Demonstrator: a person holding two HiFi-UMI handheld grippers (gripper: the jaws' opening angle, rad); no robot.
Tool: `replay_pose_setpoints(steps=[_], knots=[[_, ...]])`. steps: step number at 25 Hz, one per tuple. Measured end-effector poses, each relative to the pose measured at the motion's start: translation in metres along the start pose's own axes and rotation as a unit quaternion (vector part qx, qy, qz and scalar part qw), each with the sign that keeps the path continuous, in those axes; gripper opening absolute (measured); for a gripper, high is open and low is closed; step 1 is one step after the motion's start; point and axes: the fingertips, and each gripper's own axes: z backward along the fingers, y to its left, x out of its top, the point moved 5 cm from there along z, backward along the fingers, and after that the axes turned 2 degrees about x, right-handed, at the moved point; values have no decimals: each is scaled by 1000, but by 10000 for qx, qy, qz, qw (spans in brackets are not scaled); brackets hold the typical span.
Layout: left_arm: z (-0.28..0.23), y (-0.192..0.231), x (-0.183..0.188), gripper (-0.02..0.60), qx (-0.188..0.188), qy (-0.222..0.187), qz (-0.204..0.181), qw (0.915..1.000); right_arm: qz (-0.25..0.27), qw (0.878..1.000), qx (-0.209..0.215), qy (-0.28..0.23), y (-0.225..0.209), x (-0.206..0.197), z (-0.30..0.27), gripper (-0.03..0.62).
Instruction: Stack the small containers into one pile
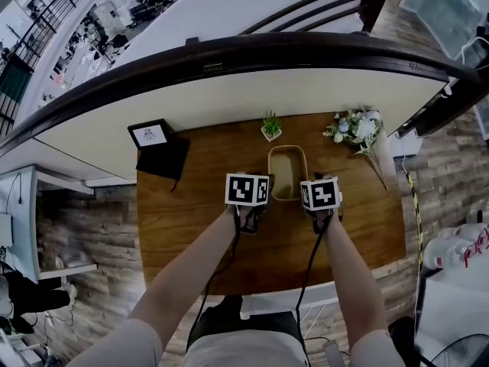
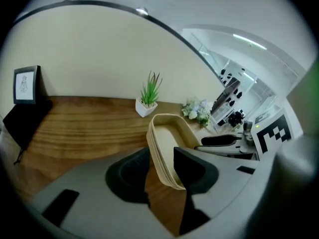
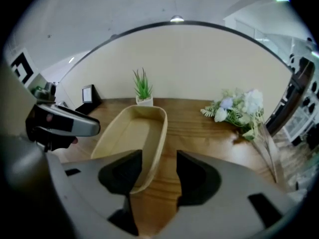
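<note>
A pile of tan oval containers [image 1: 287, 173] nested one inside another rests on the wooden table [image 1: 191, 235]. My left gripper [image 1: 263, 201] is at the pile's near left corner. In the left gripper view its jaws [image 2: 160, 171] straddle the layered wall of the pile [image 2: 167, 143], with a strip of wood showing between the left pad and the wall. My right gripper [image 1: 309, 202] is at the near right corner. There the pile's wall [image 3: 130, 138] lies close to the left pad, and a wide gap separates it from the right pad [image 3: 154, 176]. Both grippers are open.
A small potted plant [image 1: 271, 126] stands just behind the pile. A bunch of artificial flowers [image 1: 355, 128] lies at the back right. A framed picture [image 1: 151, 134] on a black stand [image 1: 163, 157] sits at the back left corner. A curved cream wall runs behind the table.
</note>
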Motion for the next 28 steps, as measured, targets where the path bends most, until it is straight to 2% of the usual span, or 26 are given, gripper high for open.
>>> replay_pose_setpoints(steps=[2,4,8,12,18,22,25,28], knots=[[17,-1,9,129,24,-257,-111,9996,16,9997,48,-258,4,11,19,224],[39,-3,21,117,113,-570,-392,9975,44,9983,136,-566,12,25,43,215],[94,-17,45,84,206,-1268,-928,9874,106,9899,365,-1363,35,56,107,173],[157,-34,67,66,291,-1953,-1513,9686,82,9760,707,-2057,60,77,172,150],[245,-63,83,38,272,-2748,-2315,9328,192,9492,775,-3045,97,90,270,93],[299,-80,81,21,298,-3223,-2513,9122,285,9289,759,-3613,122,89,329,61],[334,-91,71,18,232,-3459,-2614,9008,449,9172,659,-3904,142,84,366,32],[362,-99,55,15,127,-3594,-2699,8932,515,9062,609,-4153,161,75,399,17]])
